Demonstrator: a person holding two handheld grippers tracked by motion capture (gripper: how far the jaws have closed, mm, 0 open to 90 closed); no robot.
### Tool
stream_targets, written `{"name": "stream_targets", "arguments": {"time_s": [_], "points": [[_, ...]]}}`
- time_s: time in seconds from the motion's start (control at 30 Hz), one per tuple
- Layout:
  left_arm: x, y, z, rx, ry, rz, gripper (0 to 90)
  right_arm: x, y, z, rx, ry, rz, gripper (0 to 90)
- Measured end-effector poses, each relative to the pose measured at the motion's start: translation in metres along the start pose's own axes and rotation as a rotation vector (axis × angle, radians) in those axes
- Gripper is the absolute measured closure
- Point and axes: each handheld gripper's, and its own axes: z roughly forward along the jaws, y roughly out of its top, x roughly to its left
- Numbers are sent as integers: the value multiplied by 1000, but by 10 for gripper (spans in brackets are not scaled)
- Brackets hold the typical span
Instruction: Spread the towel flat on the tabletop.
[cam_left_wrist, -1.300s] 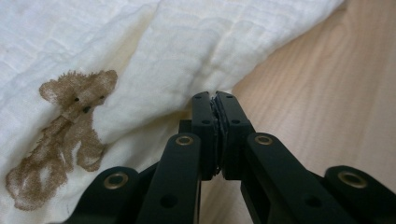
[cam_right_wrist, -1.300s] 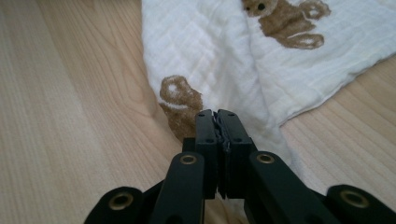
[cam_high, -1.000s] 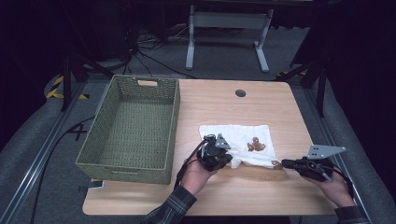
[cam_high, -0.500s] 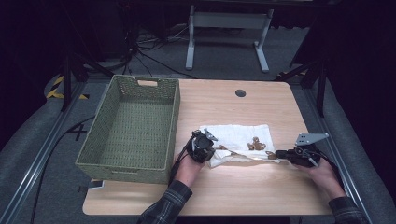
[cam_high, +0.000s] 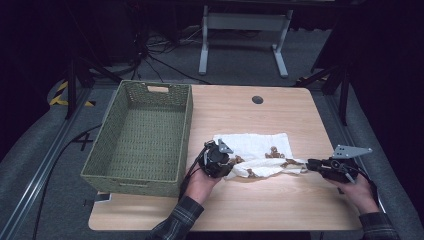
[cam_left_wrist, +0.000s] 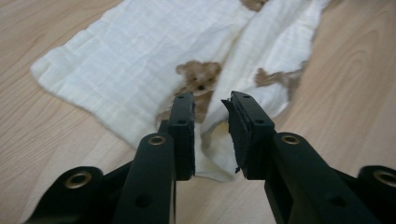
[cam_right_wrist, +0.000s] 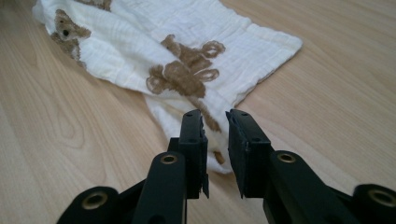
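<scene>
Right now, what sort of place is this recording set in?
Probably a lab or studio recording bay, not a home: a lone wooden table on grey carpet, dark surroundings, cables on the floor, and a metal stand behind it.

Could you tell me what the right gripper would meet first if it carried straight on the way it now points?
Most likely the white cloth: the right gripper has its jaws slightly parted over the cloth's near corner, so it would run into that folded edge first.
</scene>
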Motion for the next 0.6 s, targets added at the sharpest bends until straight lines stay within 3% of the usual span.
{"name": "stream_targets", "arguments": {"time_s": [0.33,0.5,0.6], "points": [[-21,-7,-7,-20,-46,39,659,-8,-8,10,74,-41,16,728],[-23,-7,-11,-27,-52,42,650,-8,-9,8,70,-45,27,720],[-28,-6,-15,-51,-77,44,651,-5,-10,6,66,-42,28,719]]}}
